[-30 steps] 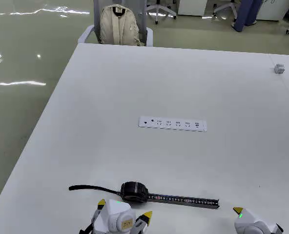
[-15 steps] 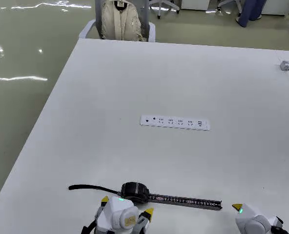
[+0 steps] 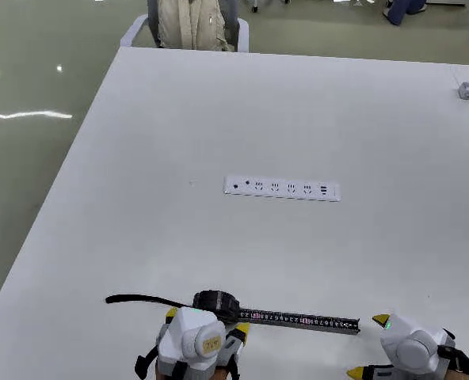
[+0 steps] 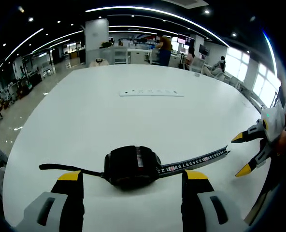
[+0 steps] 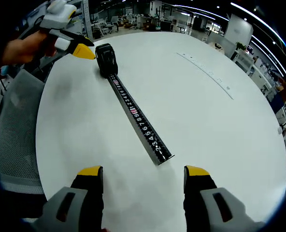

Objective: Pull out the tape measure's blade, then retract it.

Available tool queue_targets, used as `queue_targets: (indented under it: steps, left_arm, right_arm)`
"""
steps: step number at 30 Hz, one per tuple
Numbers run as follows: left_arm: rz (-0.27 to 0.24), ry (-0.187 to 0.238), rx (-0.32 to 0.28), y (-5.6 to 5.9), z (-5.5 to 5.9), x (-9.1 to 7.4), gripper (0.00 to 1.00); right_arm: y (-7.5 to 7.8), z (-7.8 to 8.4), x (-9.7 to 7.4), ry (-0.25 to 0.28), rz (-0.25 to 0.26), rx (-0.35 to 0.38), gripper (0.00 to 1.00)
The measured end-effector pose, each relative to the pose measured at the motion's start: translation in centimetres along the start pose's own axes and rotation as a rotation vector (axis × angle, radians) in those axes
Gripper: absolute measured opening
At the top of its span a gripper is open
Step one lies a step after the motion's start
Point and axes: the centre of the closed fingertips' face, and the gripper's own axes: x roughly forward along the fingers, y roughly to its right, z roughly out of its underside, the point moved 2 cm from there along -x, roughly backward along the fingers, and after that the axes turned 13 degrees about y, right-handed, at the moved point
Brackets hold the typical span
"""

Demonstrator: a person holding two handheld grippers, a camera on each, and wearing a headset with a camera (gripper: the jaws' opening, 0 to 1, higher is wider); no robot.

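My left gripper [image 4: 133,176] has its jaws apart, the black tape measure [image 4: 132,164] on the table [image 4: 133,111] just ahead between them; its blade [image 5: 138,118] lies pulled out — I read 2 to 9; case markings illegible; right gripper [image 5: 143,170] likewise spread, near the blade's tip.

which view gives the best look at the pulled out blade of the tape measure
The right gripper view: the blade runs lengthwise toward the camera, its numbers readable and its end in sight. The head view shows it as a thin dark strip near the bottom edge. The left gripper view shows it foreshortened, running off to the right of the case.
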Motion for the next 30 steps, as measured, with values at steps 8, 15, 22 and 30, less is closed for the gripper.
queue_targets:
  steps: [8, 15, 22, 30]
  left_arm:
    - [-0.009, -0.016, -0.034, -0.1, 0.1, 0.9, 0.79]
    - [-0.013, -0.023, -0.047, 0.1, 0.0, 1.5, 0.77]
    - [-0.02, -0.038, -0.058, 0.1, 0.4, 2.2, 0.75]
    - [-0.025, -0.052, -0.069, 0.0, 0.5, 2.9, 0.74]
  right_arm:
    - [0.6, -0.1, 0.4, -0.02, -0.037, -0.036, 0.63]
    - [1.2, -0.1, 0.9, -0.038, -0.066, -0.066, 0.57]
    - [1.8, 0.2, 1.5, -0.055, -0.096, -0.089, 0.56]
    - [2.1, 0.4, 2.0, -0.08, -0.139, -0.12, 0.53]
